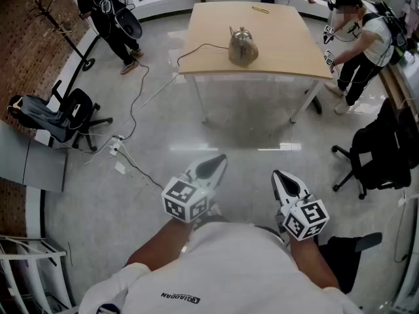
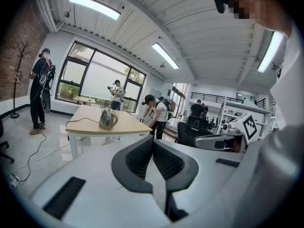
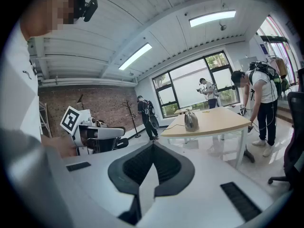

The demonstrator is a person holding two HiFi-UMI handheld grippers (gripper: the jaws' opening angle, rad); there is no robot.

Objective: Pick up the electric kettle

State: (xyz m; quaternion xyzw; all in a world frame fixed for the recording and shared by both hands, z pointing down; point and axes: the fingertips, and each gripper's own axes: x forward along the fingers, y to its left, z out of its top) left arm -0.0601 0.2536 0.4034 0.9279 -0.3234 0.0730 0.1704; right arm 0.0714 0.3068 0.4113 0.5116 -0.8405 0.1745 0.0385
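At the far end of the room, on the pale wooden surface (image 1: 281, 38), sits the electric kettle (image 1: 241, 46), upright, a little left of the middle and close to the near edge. Its cord (image 1: 196, 47) trails off the left edge and runs down across the floor (image 1: 249, 126) to a power strip (image 1: 116, 146). The kettle is well apart from both grippers, with open floor between them.

Down near the body, the left gripper (image 1: 215, 165) is held just in front of the white shirt, angled toward the surface. Its fingers (image 2: 137, 158) are pressed together at the tips with nothing between them. The right gripper (image 1: 279, 176) sits beside it, same story: fingers (image 3: 166, 165) closed tip to tip and empty. From both gripper views the kettle shows small and distant above the fingertips.

A person (image 1: 357, 34) bends at the right end of the surface. Another (image 1: 108, 8) stands far left. An office chair (image 1: 77, 113) sits at the left.
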